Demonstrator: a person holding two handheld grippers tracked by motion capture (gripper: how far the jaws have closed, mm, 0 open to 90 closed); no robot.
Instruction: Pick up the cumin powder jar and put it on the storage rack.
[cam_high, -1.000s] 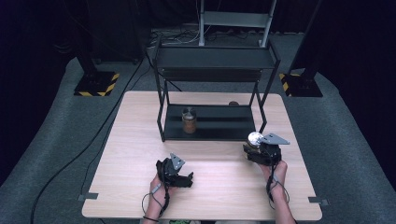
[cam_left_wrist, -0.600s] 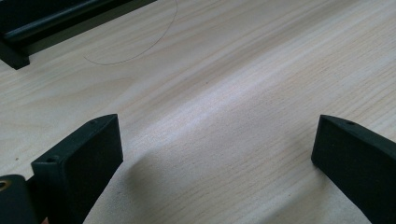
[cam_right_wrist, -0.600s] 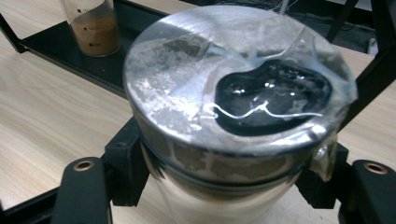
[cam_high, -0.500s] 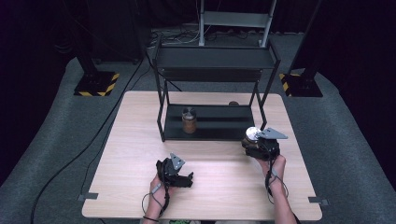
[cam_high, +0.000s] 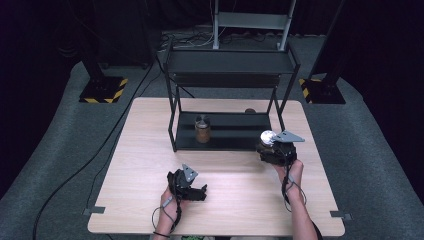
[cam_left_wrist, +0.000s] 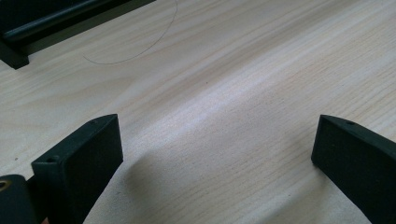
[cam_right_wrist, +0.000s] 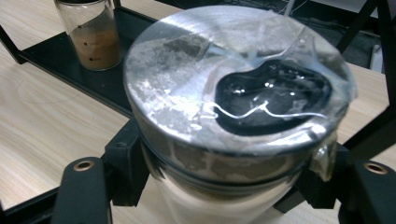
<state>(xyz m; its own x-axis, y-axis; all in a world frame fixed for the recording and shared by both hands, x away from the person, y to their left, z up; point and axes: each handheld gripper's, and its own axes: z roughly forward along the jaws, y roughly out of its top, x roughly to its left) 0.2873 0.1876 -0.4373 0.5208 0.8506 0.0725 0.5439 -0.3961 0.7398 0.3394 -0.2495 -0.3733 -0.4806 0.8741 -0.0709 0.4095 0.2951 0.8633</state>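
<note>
Nearest to us, our left gripper (cam_high: 187, 184) rests low on the table (cam_high: 150, 150), exactly where it was a second ago. In the left gripper view its fingers (cam_left_wrist: 79, 161) are spread wide over bare wood, with nothing between them.

Further out on the right, our right gripper (cam_high: 274, 150) has shifted since a second ago: it is now a little higher and closer to the black rack (cam_high: 227, 90). Its fingers (cam_right_wrist: 123, 165) pinch a silver-lidded jar (cam_right_wrist: 233, 107) by the body below the lid, holding it upright and clear of the table, just in front of the rack's right end.

We judge this as a carry toward the lower shelf (cam_high: 240, 131), where a spice jar (cam_high: 202, 130) of brown powder already stands at the left. The space to its right looks free for the placing.
</note>
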